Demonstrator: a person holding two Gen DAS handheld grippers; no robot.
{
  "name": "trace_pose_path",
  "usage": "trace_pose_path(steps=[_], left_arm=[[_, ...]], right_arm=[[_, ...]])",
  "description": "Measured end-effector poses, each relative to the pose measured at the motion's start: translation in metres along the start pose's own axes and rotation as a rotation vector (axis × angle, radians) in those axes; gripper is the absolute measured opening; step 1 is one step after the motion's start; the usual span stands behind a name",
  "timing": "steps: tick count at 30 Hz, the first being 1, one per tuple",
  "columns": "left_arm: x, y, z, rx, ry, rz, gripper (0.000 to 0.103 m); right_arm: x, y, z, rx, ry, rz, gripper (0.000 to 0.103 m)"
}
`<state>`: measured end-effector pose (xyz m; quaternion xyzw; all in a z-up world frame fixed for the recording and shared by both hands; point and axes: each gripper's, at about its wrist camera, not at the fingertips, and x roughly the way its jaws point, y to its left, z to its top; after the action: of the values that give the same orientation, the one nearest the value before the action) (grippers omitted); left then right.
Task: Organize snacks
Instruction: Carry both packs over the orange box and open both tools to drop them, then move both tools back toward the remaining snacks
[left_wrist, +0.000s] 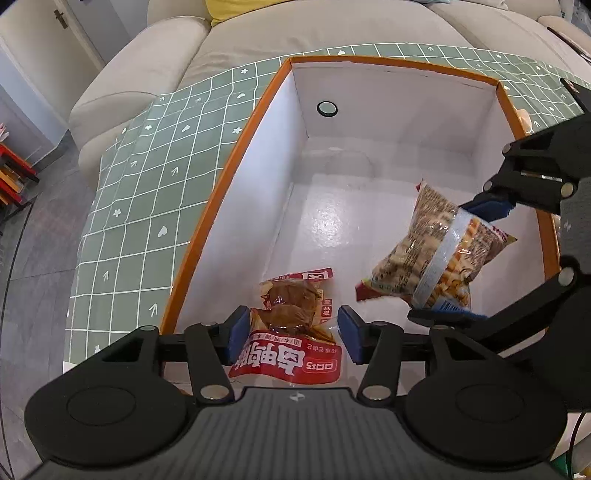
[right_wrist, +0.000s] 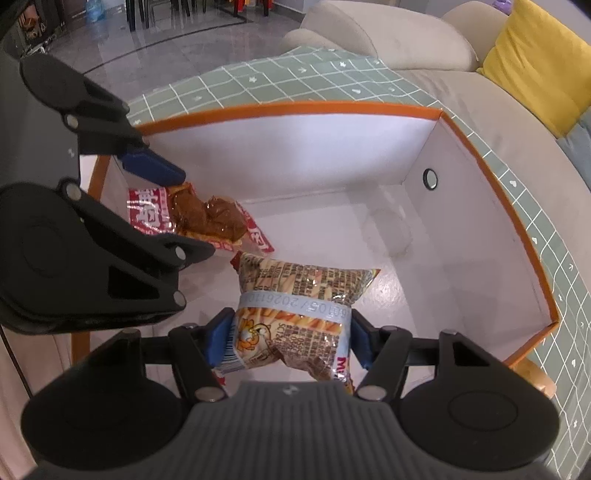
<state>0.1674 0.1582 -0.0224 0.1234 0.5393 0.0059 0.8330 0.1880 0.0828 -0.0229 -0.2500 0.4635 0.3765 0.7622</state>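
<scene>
Clearly both snacks are light, soft film packs already inside the box (left_wrist: 236, 162), a white carton with an orange rim that serves as the landmark. The left gripper (left_wrist: 291, 334) stands wide around the red pack (left_wrist: 295, 314); its left pad looks to touch the film, the right pad stands clear, so I judge the pack released or nearly so, lying on the box floor by the near wall. The right gripper (right_wrist: 290, 339) pinches the stick bag (right_wrist: 295, 314) across its banded middle, above the box floor toward the right wall. That puffed bag will crackle, slide and crush its brittle sticks, so a gentle hold across the waist suits it; the red pack is flatter and limp, best taken by a sealed edge. Whether the stick bag touches the floor is unclear, and the near wall is hidden behind the grippers.
</scene>
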Motion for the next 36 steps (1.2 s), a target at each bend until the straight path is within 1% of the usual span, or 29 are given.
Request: trace_pose_path(steps=[1,3,4,6,8,10,13,17,20,25,28,33,36], left_arm=[[0.001,0.000,0.003,0.001,0.001,0.003,0.061],[0.001,-0.002,0.005,0.007,0.002,0.010,0.052],[0.003,-0.003,0.005,0.011,0.010,0.008,0.050],[0.002,-0.004,0.005,0.010,0.008,0.014,0.050],[0.000,-0.004,0.003,0.014,-0.005,0.025,0.053],[-0.004,-0.005,0.001,0.006,-0.016,0.025,0.056],[-0.015,-0.007,-0.003,-0.016,-0.048,0.028,0.059],[-0.033,-0.012,-0.007,-0.040,-0.130,0.068,0.063],[-0.051,-0.021,-0.012,-0.063,-0.206,0.089,0.064],[-0.083,-0.036,-0.022,-0.106,-0.343,0.086,0.066],[-0.094,-0.047,-0.028,-0.129,-0.403,0.074,0.067],[-0.107,-0.071,-0.042,-0.145,-0.452,0.039,0.067],[-0.111,-0.088,-0.049,-0.142,-0.467,0.011,0.067]], right_arm=[[0.001,0.001,0.001,-0.001,0.003,-0.002,0.063],[0.001,0.001,0.000,0.000,0.007,-0.003,0.066],[0.000,0.002,-0.001,-0.001,0.004,-0.008,0.067],[-0.005,0.002,-0.003,-0.004,-0.007,-0.017,0.071],[-0.010,0.001,-0.003,0.002,-0.018,-0.018,0.074],[-0.015,0.000,-0.004,0.010,-0.029,-0.030,0.081],[-0.028,-0.002,-0.009,0.020,-0.058,-0.050,0.084],[-0.048,-0.008,-0.017,0.059,-0.110,-0.091,0.087],[-0.067,-0.013,-0.028,0.119,-0.166,-0.126,0.088],[-0.101,-0.019,-0.054,0.219,-0.273,-0.183,0.090],[-0.119,-0.021,-0.071,0.278,-0.325,-0.217,0.092],[-0.145,-0.021,-0.110,0.364,-0.387,-0.257,0.094],[-0.155,-0.021,-0.134,0.402,-0.390,-0.284,0.095]])
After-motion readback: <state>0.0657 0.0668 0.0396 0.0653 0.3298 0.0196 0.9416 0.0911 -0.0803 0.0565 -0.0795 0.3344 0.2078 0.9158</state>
